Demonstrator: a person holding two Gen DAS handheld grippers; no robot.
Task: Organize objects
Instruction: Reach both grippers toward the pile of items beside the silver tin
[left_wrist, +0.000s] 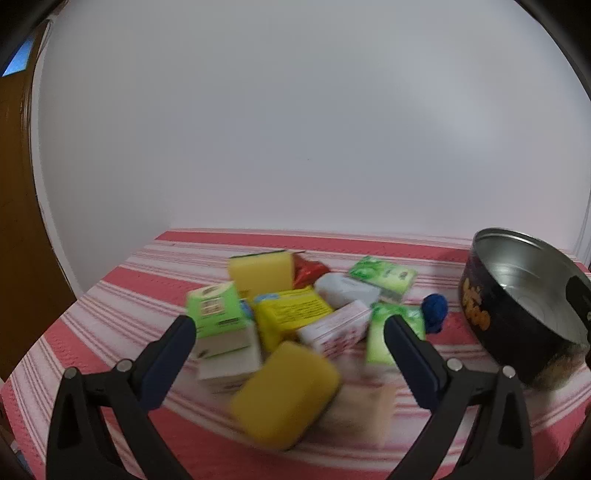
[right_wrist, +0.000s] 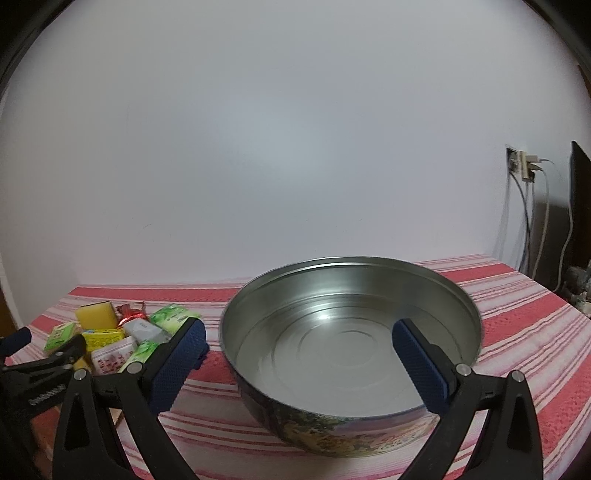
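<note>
— Black fingers with blue ribbed pads fill the lower frame of the left wrist view: the left gripper (left_wrist: 288, 332) is spread wide, holding nothing. What lies between them?

— A blurred yellow sponge (left_wrist: 286, 395), soft and rounded, at lower centre. Behind it sits a heap of glossy packets (left_wrist: 291, 314) on the red-and-white striped cloth (left_wrist: 110, 306). A round metal tin (left_wrist: 528, 314) stands tilted at the right edge.

— And the right wrist view?

— The right gripper (right_wrist: 299, 332) is also spread; one finger sits inside the shiny tin (right_wrist: 351, 343), the other outside its left wall. The heap is at the left.
</note>
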